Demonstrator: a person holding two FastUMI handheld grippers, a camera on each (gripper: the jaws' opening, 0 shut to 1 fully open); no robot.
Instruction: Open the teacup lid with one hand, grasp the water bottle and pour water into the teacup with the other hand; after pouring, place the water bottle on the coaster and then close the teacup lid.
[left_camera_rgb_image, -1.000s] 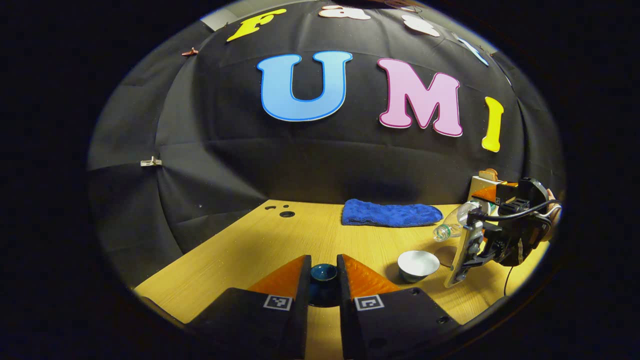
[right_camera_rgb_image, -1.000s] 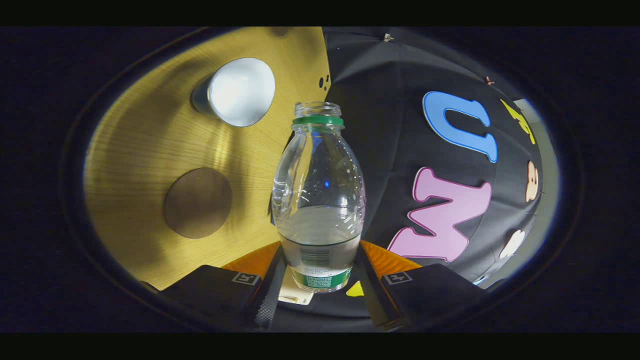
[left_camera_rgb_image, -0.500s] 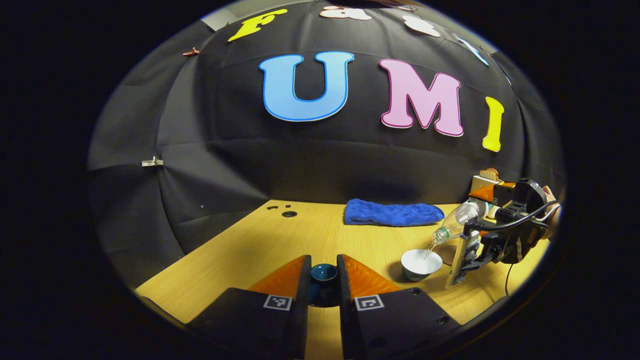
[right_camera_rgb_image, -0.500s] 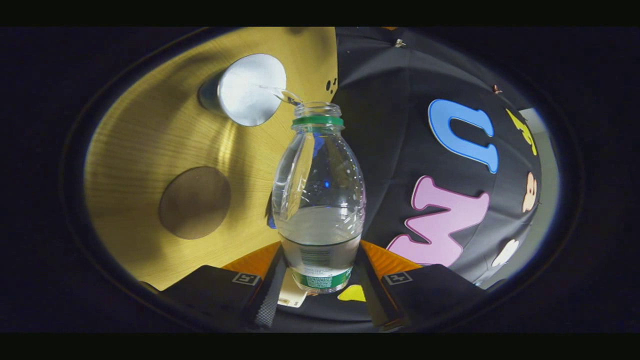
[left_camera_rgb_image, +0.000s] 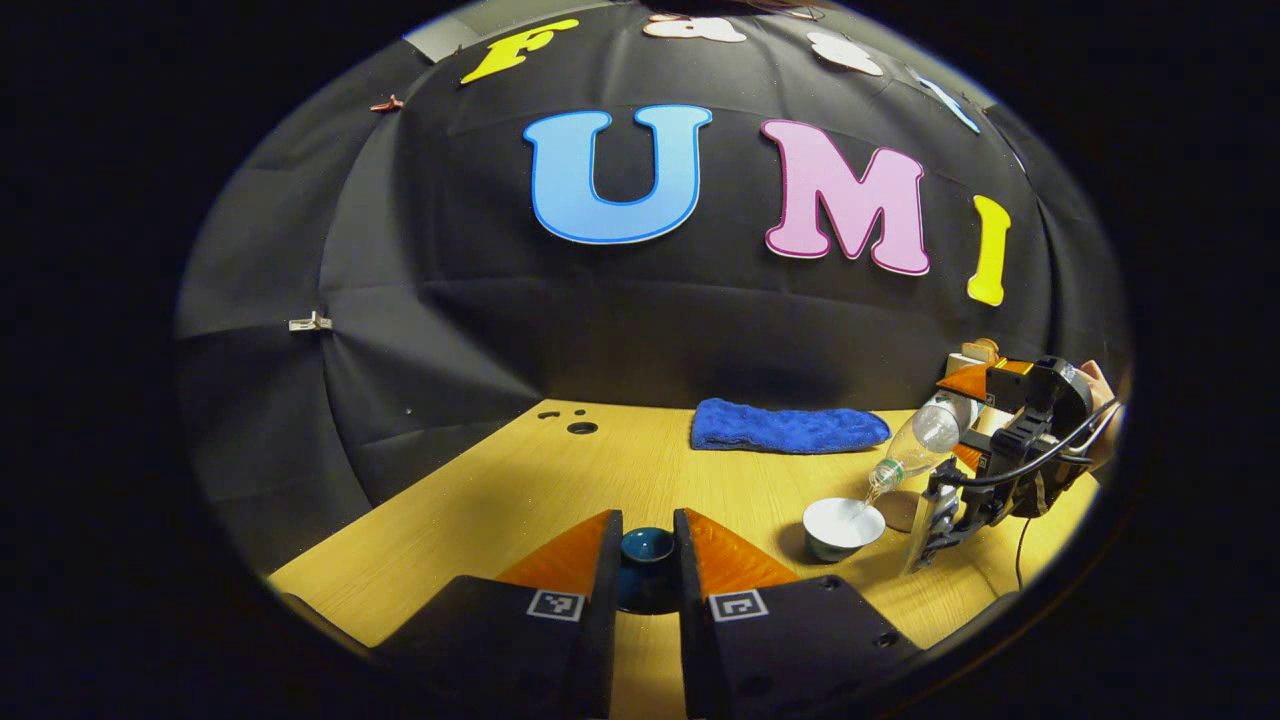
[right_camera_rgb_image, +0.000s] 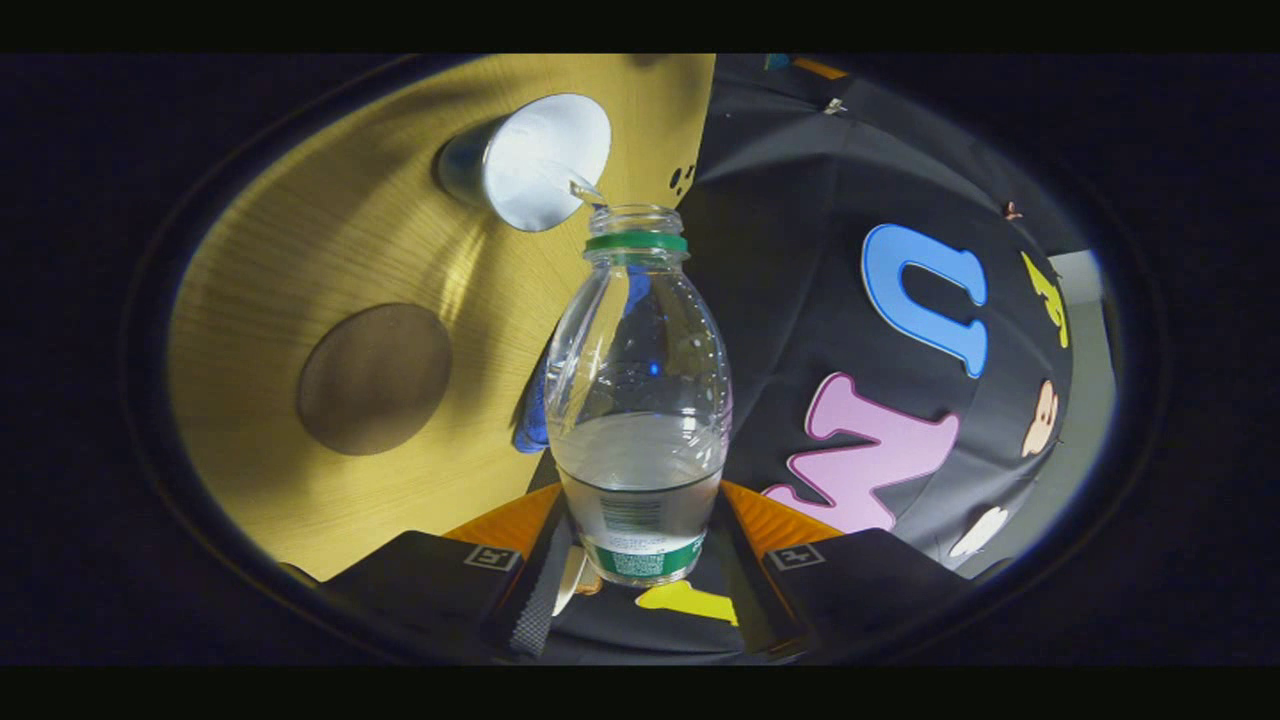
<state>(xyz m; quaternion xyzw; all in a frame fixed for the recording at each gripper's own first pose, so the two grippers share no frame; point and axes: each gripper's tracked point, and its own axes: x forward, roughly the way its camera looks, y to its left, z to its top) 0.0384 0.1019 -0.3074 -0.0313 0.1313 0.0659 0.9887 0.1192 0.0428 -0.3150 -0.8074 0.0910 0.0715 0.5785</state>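
The lid (left_camera_rgb_image: 647, 562) was mostly hidden between fingers; the coaster (left_camera_rgb_image: 905, 510) was partly covered by the right gripper (left_camera_rgb_image: 975, 470).

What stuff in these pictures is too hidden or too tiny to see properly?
- How full the teacup is: too small in the left gripper view, glare in the right gripper view.
- The lid: the left gripper fingers cover its sides in the left gripper view.
- The water bottle bottom: hidden by the right gripper in the right gripper view.
- The coaster surface: dim, shadowed.

Clear glossy plastic water bottle (right_camera_rgb_image: 638, 400); glazed teacup (right_camera_rgb_image: 530, 160); matt wood-grain table (left_camera_rgb_image: 640, 475); fuzzy cloth (left_camera_rgb_image: 788, 428).
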